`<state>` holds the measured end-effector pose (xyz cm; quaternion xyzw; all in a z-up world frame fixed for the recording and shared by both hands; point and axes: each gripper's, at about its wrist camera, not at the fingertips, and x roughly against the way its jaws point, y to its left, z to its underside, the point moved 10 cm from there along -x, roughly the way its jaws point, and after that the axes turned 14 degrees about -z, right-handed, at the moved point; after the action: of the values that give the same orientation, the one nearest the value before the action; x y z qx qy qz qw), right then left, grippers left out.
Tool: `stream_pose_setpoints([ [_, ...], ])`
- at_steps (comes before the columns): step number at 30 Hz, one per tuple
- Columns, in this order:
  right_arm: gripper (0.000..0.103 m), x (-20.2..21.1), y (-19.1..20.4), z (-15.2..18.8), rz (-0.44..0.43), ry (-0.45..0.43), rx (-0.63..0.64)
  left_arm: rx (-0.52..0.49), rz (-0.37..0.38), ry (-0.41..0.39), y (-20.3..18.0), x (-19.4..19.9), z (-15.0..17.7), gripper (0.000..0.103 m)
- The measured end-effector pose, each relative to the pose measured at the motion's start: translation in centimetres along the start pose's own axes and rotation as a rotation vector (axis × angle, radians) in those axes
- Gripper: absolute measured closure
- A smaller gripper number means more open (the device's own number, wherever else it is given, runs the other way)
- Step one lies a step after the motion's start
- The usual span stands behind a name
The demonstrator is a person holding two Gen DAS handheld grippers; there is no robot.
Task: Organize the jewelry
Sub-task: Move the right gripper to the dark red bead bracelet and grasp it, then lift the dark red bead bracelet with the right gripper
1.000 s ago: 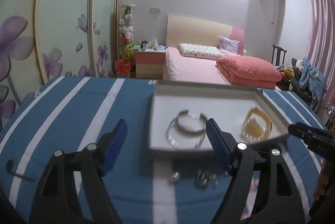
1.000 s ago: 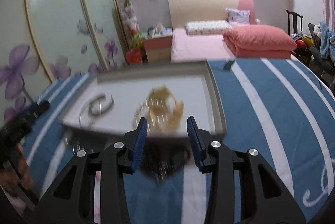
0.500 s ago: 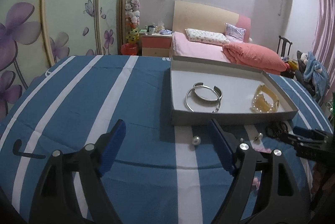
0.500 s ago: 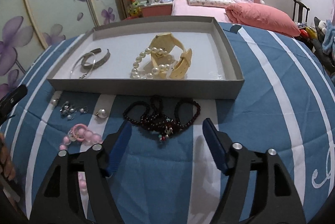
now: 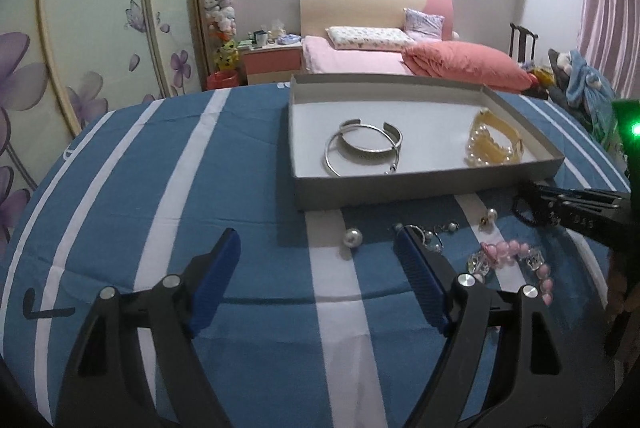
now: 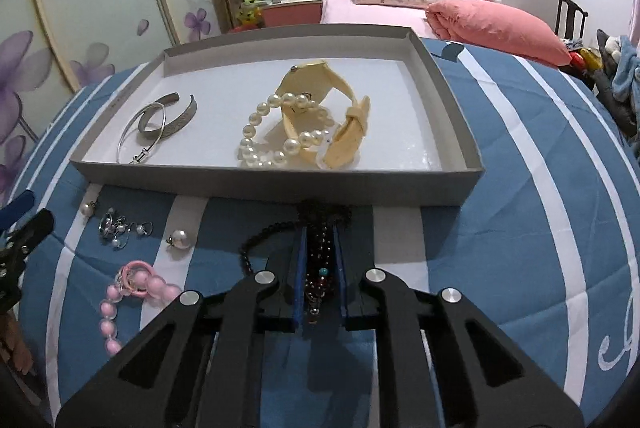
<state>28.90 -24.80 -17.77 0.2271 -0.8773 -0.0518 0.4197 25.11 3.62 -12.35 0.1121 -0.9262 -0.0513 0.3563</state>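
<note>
A dark beaded necklace (image 6: 316, 256) is pinched in the right claw (image 6: 319, 282), just before the tray (image 6: 276, 184). The left claw (image 5: 316, 268) is held wide, empty. Bangles (image 6: 160, 124), pearl bracelet (image 6: 276, 136) and watch (image 6: 332, 116) are already boxed; earrings (image 6: 120, 226) and pink bracelet (image 6: 128, 288) remain leftward.

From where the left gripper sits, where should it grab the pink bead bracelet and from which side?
Grip the curved run of pink beads on the bracelet, not the ring charm at its end. It lies flat on the blue cloth, so probably come from above, jaws across the strand. The left gripper is open, with a loose pearl and earrings close by; stay clear of them.
</note>
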Motion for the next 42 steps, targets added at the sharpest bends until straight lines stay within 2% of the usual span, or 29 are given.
stream_pose_setpoints([
  [2,0.094,0.6,-0.4,0.5,0.000,-0.004,-0.013,-0.014,0.000,0.018,-0.4,-0.5,0.1,0.026],
  [7,0.094,2.4,-1.9,1.1,-0.004,-0.046,-0.072,-0.043,0.004,0.054,-1.3,-1.2,0.3,0.036],
  [14,0.094,5.2,-2.8,-0.2,-0.031,-0.145,-0.112,-0.064,-0.001,0.067,-1.9,-1.6,0.5,0.038],
  [20,0.094,6.9,-2.3,-1.1,-0.063,-0.201,-0.102,-0.083,-0.009,0.087,-2.1,-2.0,0.8,0.050],
  [29,0.094,6.7,-2.5,-0.9,-0.064,-0.197,-0.114,-0.118,-0.014,0.107,-2.6,-2.7,0.8,0.055],
  [34,0.094,6.1,-2.4,-0.5,-0.068,-0.174,-0.113,-0.135,-0.016,0.126,-2.8,-3.4,0.8,0.063],
  [42,0.094,5.5,-1.8,0.0,-0.082,-0.149,-0.102,-0.140,-0.013,0.124,-3.4,-3.9,0.2,0.068],
])
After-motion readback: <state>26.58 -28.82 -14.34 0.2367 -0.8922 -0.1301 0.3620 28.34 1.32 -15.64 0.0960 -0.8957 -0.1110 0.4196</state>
